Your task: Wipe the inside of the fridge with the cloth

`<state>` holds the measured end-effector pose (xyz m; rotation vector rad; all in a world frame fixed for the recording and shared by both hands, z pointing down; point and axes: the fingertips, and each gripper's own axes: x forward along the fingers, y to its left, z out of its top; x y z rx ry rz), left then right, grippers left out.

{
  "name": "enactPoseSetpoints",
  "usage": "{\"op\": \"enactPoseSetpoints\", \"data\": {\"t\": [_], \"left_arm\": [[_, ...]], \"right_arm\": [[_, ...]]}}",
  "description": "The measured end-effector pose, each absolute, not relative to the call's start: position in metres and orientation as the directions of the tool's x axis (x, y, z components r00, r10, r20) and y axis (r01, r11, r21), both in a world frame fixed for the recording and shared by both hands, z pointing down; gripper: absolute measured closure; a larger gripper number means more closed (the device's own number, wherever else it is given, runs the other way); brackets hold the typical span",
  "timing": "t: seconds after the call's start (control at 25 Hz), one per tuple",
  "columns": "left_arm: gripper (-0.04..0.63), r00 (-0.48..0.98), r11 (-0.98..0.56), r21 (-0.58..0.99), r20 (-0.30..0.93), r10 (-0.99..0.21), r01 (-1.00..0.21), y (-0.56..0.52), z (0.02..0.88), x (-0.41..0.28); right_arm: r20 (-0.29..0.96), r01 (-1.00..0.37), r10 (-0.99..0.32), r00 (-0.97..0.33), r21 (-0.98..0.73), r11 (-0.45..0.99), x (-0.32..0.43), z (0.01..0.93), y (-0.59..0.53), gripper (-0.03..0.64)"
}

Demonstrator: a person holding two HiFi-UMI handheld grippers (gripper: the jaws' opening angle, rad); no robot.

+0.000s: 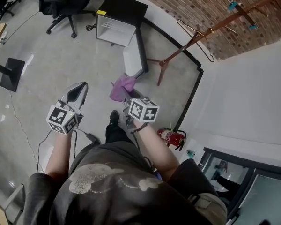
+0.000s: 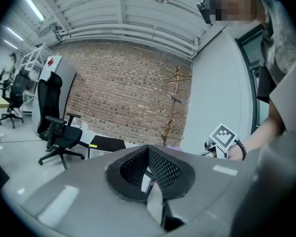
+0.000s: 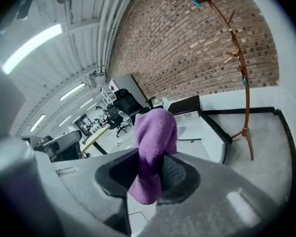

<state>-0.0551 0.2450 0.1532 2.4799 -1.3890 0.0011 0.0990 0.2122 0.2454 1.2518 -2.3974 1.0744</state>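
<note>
Purple cloth (image 3: 155, 137) is clamped in the right gripper (image 3: 150, 174), its jaws pressed on the fold. Left gripper (image 2: 149, 176): jaws together, nothing held. The fridge (image 1: 113, 29) stands open at upper centre of the head view, well apart from the cloth. Judged: wiping not yet started, entire interior outstanding.

Cloth (image 3: 153, 142): purple, soft fuzzy fabric.
Fridge (image 1: 114, 32): smooth white shell, matt black top.
Floor (image 1: 61, 64): glossy grey concrete.
Wall (image 1: 201, 6): rough red brick.
Coat stand (image 1: 215, 27): bare wood.
</note>
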Motion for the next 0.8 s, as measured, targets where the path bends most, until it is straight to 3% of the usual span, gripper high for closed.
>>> {"op": "enactPoseSetpoints", "data": {"t": [0.28,0.8], "left_arm": [[0.578,0.519,-0.468,0.287,0.13,-0.845,-0.836,0.33,0.155,-0.089],[0.578,0.623,-0.572,0.305,0.102,-0.775,-0.762,0.42,0.16,-0.062]], "right_arm": [[0.508,-0.792,-0.612,-0.606,-0.464,0.398,0.067,0.239,0.293,0.531],[0.515,-0.84,-0.665,-0.54,-0.385,0.383,0.076,0.224,0.385,0.535]]}}
